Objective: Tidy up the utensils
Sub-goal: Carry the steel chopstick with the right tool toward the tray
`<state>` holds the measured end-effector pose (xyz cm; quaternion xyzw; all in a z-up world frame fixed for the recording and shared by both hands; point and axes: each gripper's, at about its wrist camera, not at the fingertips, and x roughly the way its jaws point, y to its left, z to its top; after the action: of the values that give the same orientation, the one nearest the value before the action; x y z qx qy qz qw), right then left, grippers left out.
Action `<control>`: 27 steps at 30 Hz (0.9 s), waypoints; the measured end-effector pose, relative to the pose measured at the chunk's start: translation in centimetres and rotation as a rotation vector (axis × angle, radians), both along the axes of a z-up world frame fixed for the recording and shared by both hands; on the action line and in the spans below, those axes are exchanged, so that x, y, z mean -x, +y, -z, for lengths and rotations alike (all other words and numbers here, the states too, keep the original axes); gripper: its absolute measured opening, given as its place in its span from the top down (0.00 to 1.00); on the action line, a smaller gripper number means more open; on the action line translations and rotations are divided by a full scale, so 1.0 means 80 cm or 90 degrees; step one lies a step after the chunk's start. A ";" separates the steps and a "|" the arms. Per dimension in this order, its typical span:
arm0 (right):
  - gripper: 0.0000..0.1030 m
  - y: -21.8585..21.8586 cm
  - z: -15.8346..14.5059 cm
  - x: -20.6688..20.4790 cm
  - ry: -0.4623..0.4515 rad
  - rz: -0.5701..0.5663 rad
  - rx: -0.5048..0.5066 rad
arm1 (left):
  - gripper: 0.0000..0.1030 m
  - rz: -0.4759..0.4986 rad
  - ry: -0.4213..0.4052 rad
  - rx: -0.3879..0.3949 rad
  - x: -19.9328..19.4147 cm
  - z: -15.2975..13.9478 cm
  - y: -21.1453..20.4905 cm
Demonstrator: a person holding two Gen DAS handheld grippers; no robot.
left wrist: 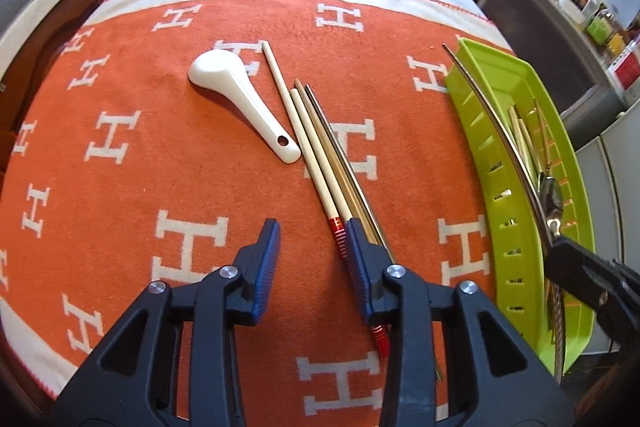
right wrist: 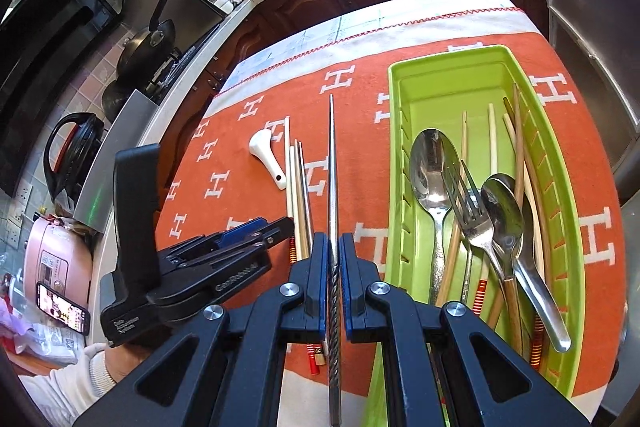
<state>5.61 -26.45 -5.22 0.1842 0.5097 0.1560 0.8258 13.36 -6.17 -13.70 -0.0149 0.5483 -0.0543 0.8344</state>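
- A metal chopstick (right wrist: 331, 163) is clamped upright between the closed pads of the right gripper (right wrist: 331, 259), its tip pointing to twelve o'clock in the right wrist view.
- The green tray (right wrist: 404, 163) lies at three o'clock of that chopstick; spoons, a fork (right wrist: 466, 211) and several chopsticks are held inside it.
- A bundle of chopsticks (left wrist: 320, 155) and a white ceramic spoon (left wrist: 240, 103) are left on the orange blanket (left wrist: 120, 187).
- The left gripper (left wrist: 312, 235) is seen partly open with nothing between its pads; its right finger sits over the bundle's red-banded ends.
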 end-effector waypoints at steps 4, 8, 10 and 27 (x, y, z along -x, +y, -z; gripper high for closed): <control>0.95 -0.002 0.001 0.001 0.000 0.008 -0.004 | 0.71 -0.004 0.009 -0.028 -0.009 -0.002 -0.014; 0.95 -0.007 0.001 0.005 -0.002 0.016 -0.002 | 0.86 0.019 0.040 -0.013 -0.014 0.003 -0.020; 0.95 -0.010 0.000 0.008 -0.004 0.020 -0.003 | 0.86 0.025 0.034 -0.018 -0.009 0.003 -0.019; 0.95 -0.024 -0.008 0.022 -0.018 0.033 -0.026 | 0.97 0.013 0.035 0.088 0.011 -0.007 0.023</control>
<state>3.86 -28.41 -4.58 0.2118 0.4899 0.1475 0.8327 12.50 -4.36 -13.16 -0.0687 0.5660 -0.0998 0.8154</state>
